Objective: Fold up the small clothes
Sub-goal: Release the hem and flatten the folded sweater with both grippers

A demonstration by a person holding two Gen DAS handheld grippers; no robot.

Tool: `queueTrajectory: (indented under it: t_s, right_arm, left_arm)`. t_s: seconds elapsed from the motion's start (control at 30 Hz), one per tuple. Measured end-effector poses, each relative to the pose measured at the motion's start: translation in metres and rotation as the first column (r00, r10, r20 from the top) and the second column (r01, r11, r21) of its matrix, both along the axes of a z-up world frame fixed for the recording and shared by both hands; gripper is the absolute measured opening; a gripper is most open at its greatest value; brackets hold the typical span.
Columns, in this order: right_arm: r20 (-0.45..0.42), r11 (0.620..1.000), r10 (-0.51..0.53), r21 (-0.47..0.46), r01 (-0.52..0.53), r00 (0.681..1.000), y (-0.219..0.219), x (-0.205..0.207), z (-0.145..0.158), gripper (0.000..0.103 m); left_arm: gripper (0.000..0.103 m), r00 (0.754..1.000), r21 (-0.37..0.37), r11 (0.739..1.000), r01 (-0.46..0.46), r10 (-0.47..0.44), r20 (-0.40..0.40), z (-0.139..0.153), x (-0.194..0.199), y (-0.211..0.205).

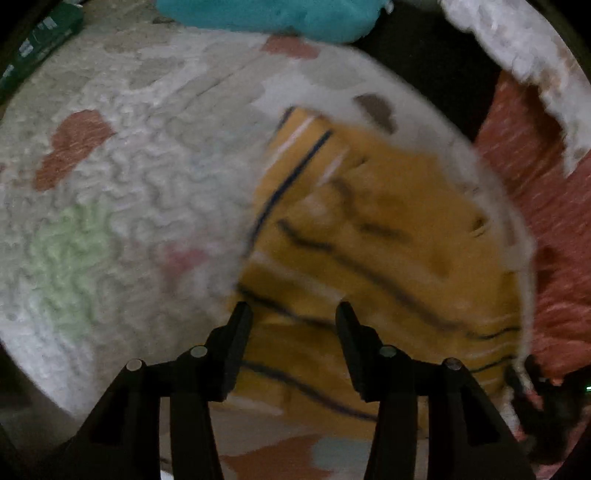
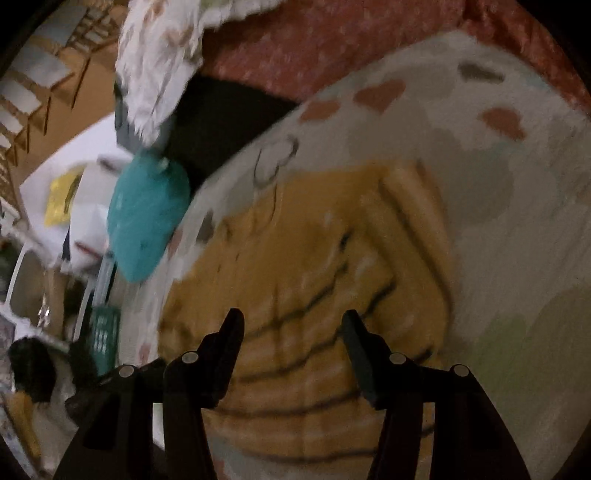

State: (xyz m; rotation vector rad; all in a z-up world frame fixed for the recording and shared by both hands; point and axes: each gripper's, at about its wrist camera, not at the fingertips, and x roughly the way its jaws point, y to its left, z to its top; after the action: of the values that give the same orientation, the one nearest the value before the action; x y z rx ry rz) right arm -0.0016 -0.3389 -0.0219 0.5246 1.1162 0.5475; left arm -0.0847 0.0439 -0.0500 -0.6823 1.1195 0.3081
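Note:
A small mustard-yellow garment (image 1: 373, 236) with thin dark and white stripes lies on a round white patterned rug (image 1: 122, 177). It also shows in the right wrist view (image 2: 306, 280), partly folded. My left gripper (image 1: 291, 310) is open and empty, hovering over the garment's near edge. My right gripper (image 2: 291, 319) is open and empty, above the garment's striped part. Both views are blurred by motion.
A teal cushion (image 1: 273, 14) lies past the rug; it also shows in the right wrist view (image 2: 147, 218). A red-pink textile (image 1: 546, 221) borders the rug. A white fluffy cloth (image 2: 159, 66) hangs at the top. Boxes and furniture (image 2: 55, 206) stand at the left.

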Motion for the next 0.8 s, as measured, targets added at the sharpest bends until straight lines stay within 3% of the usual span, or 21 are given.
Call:
queueTrajectory:
  t_s: [0.13, 0.23, 0.4, 0.57, 0.8]
  right_arm:
    - [-0.103, 0.997, -0.068, 0.033, 0.072, 0.992, -0.018, 0.003, -0.037, 0.055]
    - [-0.13, 0.984, -0.13, 0.101, 0.144, 0.983, -0.032, 0.005, -0.04, 0.053]
    - [-0.023, 0.978, -0.205, 0.031, 0.206, 0.978, -0.046, -0.007, -0.008, 0.057]
    - [0.0, 0.972, -0.236, 0.023, 0.236, 0.972, -0.057, -0.04, 0.003, 0.058]
    - [0.041, 0.974, -0.21, -0.08, 0.213, 0.977, -0.051, -0.089, 0.005, 0.058]
  left_arm:
    - [0.046, 1.0, 0.002, 1.0, -0.009, 0.009, -0.004, -0.008, -0.004, 0.003]
    - [0.046, 1.0, -0.033, 0.999, -0.028, 0.028, 0.002, -0.008, -0.005, 0.008]
    - [0.046, 0.995, -0.139, 0.986, -0.094, 0.099, 0.031, -0.005, -0.023, 0.025]
    - [0.046, 0.991, -0.104, 0.987, -0.126, 0.131, 0.041, 0.003, -0.051, 0.026]
    - [0.047, 0.993, -0.045, 0.995, -0.094, 0.097, 0.068, 0.013, -0.085, 0.001]
